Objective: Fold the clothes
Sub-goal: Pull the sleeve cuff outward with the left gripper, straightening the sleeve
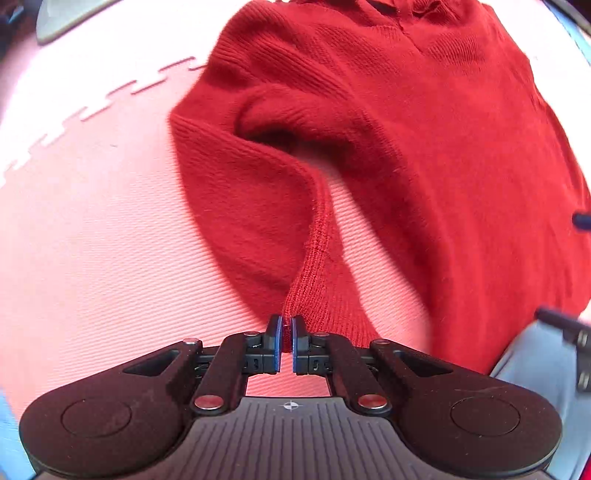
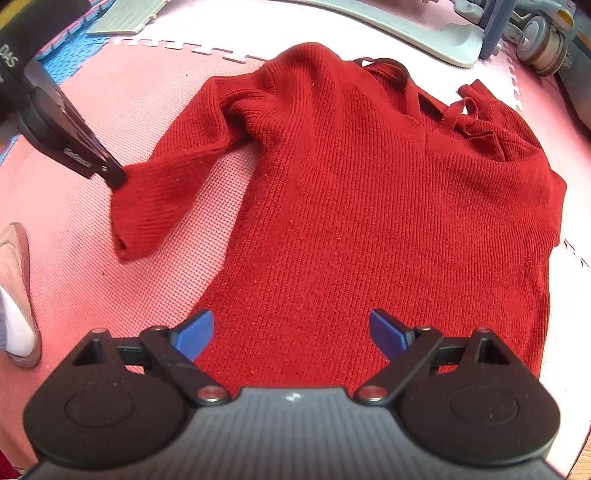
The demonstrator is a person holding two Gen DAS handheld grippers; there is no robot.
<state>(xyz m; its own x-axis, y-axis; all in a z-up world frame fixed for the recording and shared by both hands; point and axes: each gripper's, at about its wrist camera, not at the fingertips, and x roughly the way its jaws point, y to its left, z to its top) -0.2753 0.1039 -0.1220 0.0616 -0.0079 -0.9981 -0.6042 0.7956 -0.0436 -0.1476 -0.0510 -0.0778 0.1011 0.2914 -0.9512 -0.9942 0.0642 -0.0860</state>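
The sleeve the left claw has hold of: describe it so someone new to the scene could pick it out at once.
Find the red knit sweater spread flat on the pink foam mat. One long sleeve runs off its body onto the bare mat. The left claw is shut on its ribbed cuff, lifting it, unlike the rest of the sweater, which lies flat.

A plain deep-red ribbed knit sweater point(image 2: 369, 206) lies on a pink, finely ridged foam mat point(image 2: 155, 280), with blue and pale green mat tiles point(image 2: 110, 29) beyond the sweater's sleeve.
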